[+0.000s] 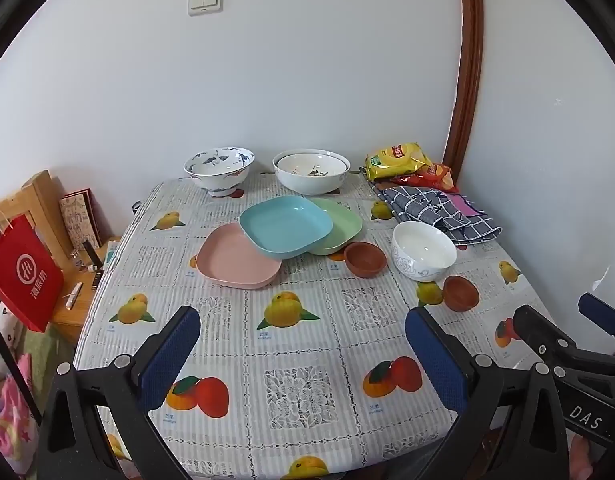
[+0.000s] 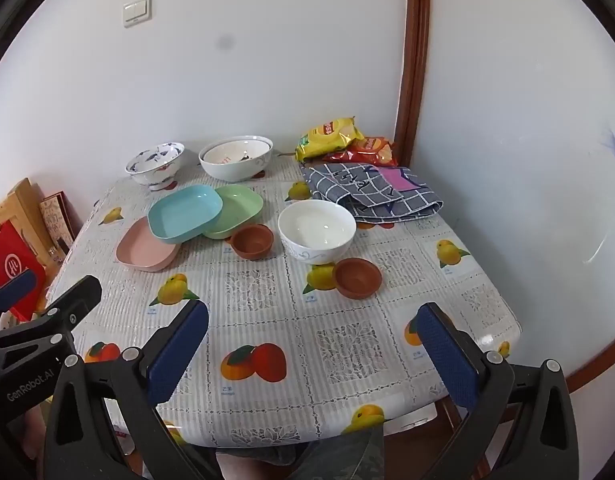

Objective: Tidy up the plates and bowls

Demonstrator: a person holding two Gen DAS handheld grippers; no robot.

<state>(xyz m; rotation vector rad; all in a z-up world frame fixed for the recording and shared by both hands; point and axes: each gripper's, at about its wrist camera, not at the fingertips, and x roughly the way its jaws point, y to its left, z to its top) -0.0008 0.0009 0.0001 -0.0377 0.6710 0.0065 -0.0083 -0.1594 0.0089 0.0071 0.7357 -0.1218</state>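
On the fruit-print table (image 1: 291, 344) a blue square plate (image 1: 285, 226) lies across a pink plate (image 1: 235, 260) and a green plate (image 1: 341, 226). Two small brown bowls (image 1: 365, 259) (image 1: 460, 293) flank a white bowl (image 1: 423, 250). At the back stand a blue-patterned bowl (image 1: 218, 168) and a large white bowl (image 1: 311, 176) with another nested inside. My left gripper (image 1: 303, 344) is open and empty above the near table edge. My right gripper (image 2: 313, 340) is open and empty to its right. The plates (image 2: 185, 216) and the white bowl (image 2: 316, 230) also show in the right wrist view.
A checked cloth (image 1: 439, 208) and snack bags (image 1: 399, 158) lie at the back right by the wall corner. A red paper bag (image 1: 23, 272) and a wooden side shelf (image 1: 79, 280) with small items stand left of the table. The wall runs close behind and to the right.
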